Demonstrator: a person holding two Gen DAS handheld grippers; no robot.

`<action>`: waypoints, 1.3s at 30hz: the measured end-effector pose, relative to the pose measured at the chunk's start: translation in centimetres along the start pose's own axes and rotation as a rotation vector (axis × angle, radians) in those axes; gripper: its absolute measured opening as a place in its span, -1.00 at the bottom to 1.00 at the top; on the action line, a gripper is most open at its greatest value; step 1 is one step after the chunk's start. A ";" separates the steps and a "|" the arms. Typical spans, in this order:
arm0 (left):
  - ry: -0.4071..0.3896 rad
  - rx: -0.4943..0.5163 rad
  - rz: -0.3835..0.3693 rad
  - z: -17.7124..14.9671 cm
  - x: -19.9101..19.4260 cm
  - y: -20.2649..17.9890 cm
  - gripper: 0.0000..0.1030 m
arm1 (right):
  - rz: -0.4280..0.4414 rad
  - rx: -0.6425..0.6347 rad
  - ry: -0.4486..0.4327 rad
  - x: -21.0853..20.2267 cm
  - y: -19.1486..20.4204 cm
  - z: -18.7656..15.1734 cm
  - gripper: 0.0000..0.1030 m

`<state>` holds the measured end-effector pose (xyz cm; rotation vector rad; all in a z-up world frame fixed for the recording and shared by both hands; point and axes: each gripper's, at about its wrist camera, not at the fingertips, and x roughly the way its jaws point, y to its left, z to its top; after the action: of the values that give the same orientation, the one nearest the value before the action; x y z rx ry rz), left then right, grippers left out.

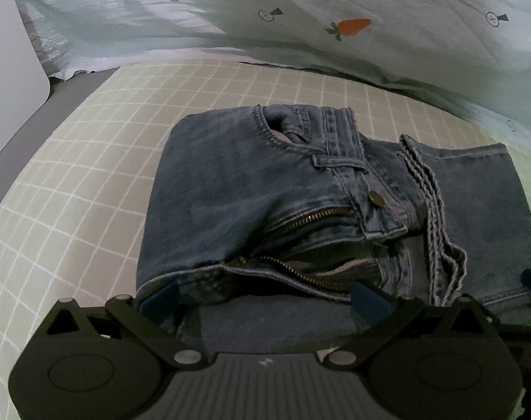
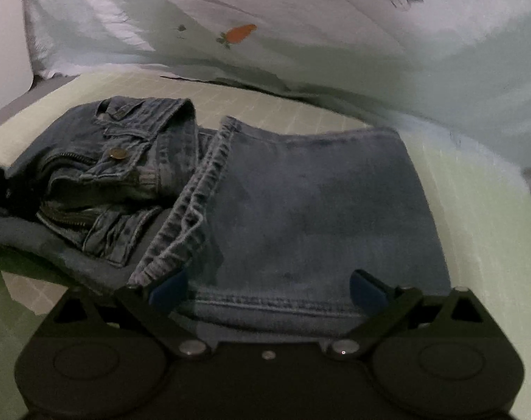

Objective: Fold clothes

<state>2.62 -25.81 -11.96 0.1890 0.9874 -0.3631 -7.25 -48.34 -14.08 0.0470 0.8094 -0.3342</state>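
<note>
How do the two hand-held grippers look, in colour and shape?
Both look alike. The left hand-held gripper has a black body with two round discs, silver pivot screws, angular black linkages and blue finger pads; its centre plate is ribbed grey. The right hand-held gripper is the same, with a plain dark centre.

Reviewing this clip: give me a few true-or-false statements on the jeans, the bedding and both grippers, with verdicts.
1. The folded blue denim jeans lie on a pale green grid-patterned sheet. True.
2. The zipper is fully closed. False: it gapes open.
3. The left gripper has its jaws spread wide. True.
4. The light quilt shows strawberries. False: orange carrots.
5. The right gripper is shut on the hem. False: its jaws are open.
</note>
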 end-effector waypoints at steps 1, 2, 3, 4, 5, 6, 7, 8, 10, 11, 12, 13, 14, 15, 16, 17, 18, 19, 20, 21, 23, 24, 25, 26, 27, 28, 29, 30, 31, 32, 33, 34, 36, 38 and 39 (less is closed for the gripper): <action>0.002 -0.001 -0.001 -0.1 -0.1 0.0 0.99 | 0.003 0.012 0.006 0.0 -0.1 -0.1 0.96; 0.004 -0.001 -0.003 -0.3 -0.1 0.0 0.99 | 0.003 0.019 0.009 -0.1 -0.2 -0.3 0.97; 0.006 0.000 -0.005 -0.4 -0.2 0.0 0.99 | 0.002 0.021 0.013 -0.3 -0.1 -0.4 0.97; 0.007 0.002 -0.007 -0.5 -0.2 -0.1 0.99 | -0.001 0.019 0.017 -0.5 0.0 -0.5 0.97; 0.009 0.005 -0.010 -0.7 -0.3 -0.1 0.99 | -0.001 0.017 0.022 -0.7 0.1 -0.6 0.97; 0.010 0.007 -0.012 -0.8 -0.3 -0.1 0.99 | 0.001 0.016 0.029 -0.9 0.2 -0.7 0.97; 0.011 0.009 -0.015 -0.9 -0.4 -0.2 0.99 | 0.005 0.017 0.034 -1.1 0.3 -0.8 0.97; 0.011 0.009 -0.017 -1.0 -0.4 -0.2 0.99 | 0.011 0.019 0.038 -1.3 0.2 -0.9 0.98; 0.006 0.008 -0.018 -1.0 -0.6 -0.3 0.99 | 0.019 0.024 0.041 -1.8 0.0 -1.1 0.98; 0.004 0.007 -0.018 -1.0 -0.6 -0.2 0.99 | 0.011 0.031 0.037 -2.1 -0.2 -1.0 0.98; 0.002 0.005 -0.018 -1.0 -0.7 -0.2 0.99 | -0.002 0.041 0.028 -2.3 -0.5 -0.9 0.98; 0.000 0.002 -0.017 -1.0 -0.7 -0.1 0.99 | -0.017 0.057 0.015 -2.5 -0.9 -0.8 0.98; -0.001 0.000 -0.015 -0.9 -0.7 0.0 0.99 | -0.033 0.078 0.002 -2.7 -1.6 -0.5 0.99; -0.003 -0.001 -0.013 -0.8 -0.7 0.0 0.99 | -0.047 0.100 -0.004 -2.7 -2.4 -0.3 0.99; -0.006 -0.002 -0.011 -0.6 -0.7 0.1 0.99 | -0.062 0.123 -0.006 -2.5 -3.2 -0.1 0.99; -0.011 -0.002 -0.008 -0.4 -0.6 0.2 0.99 | -0.078 0.140 -0.004 -2.3 -4.0 0.1 0.99; -0.015 -0.002 -0.005 -0.2 -0.6 0.3 0.99 | -0.096 0.154 0.001 -1.9 -4.8 0.3 0.99; -0.019 -0.003 -0.002 0.1 -0.6 0.4 0.99 | -0.115 0.169 0.005 -1.6 -5.6 0.4 0.99; -0.023 -0.003 0.001 0.3 -0.5 0.5 0.99 | -0.131 0.179 0.010 -1.2 -6.4 0.6 0.99; -0.029 -0.003 0.004 0.6 -0.5 0.6 0.99 | -0.147 0.185 0.013 -0.8 -7.1 0.7 0.99; -0.044 -0.007 0.011 1.2 -0.5 1.1 0.99 | -0.175 0.197 0.023 0.2 -8.6 0.9 0.99; -0.052 -0.013 0.013 1.6 -0.4 1.5 0.99 | -0.180 0.206 0.031 0.8 -9.3 1.0 0.99; -0.059 -0.019 0.015 1.9 -0.4 1.8 0.99 | -0.178 0.218 0.038 1.3 -10.0 1.1 0.99; -0.067 -0.026 0.018 2.2 -0.3 2.1 0.99 | -0.172 0.232 0.044 1.8 -10.6 1.1 0.99; -0.075 -0.034 0.024 2.5 -0.1 2.4 0.99 | -0.162 0.242 0.044 2.3 -11.1 1.2 0.99; -0.080 -0.040 0.035 2.8 0.1 2.8 0.99 | -0.149 0.250 0.040 2.7 -11.5 1.2 0.99; -0.077 -0.044 0.049 3.0 0.5 3.0 0.99 | -0.135 0.258 0.035 3.1 -11.8 1.3 0.99; -0.067 -0.046 0.063 3.1 0.9 3.3 0.99 | -0.115 0.271 0.037 3.4 -12.1 1.3 0.97; -0.058 -0.051 0.074 3.2 1.4 3.5 0.99 | -0.088 0.289 0.044 3.8 -12.4 1.4 0.89; -0.048 -0.057 0.082 3.3 1.8 3.8 0.99 | -0.060 0.311 0.051 4.1 -12.6 1.5 0.75; -0.032 -0.062 0.089 3.2 2.2 3.9 0.99 | -0.032 0.339 0.058 4.4 -12.8 1.5 0.68; -0.013 -0.066 0.094 3.1 2.6 4.1 0.99 | -0.003 0.370 0.065 4.6 -13.0 1.4 0.56; 0.022 -0.065 0.109 2.7 3.3 4.1 0.99 | 0.015 0.398 0.064 4.6 -13.1 1.4 0.49; 0.032 -0.066 0.109 2.2 3.7 4.1 0.99 | 0.019 0.419 0.058 4.3 -13.2 1.4 0.06; 0.037 -0.068 0.108 2.0 3.8 4.0 0.99 | 0.020 0.441 0.056 3.9 -13.5 1.3 -0.12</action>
<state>7.59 -23.59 -14.14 0.1871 1.0199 -0.2276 -8.00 -62.39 -14.84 0.4786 0.7773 -0.4892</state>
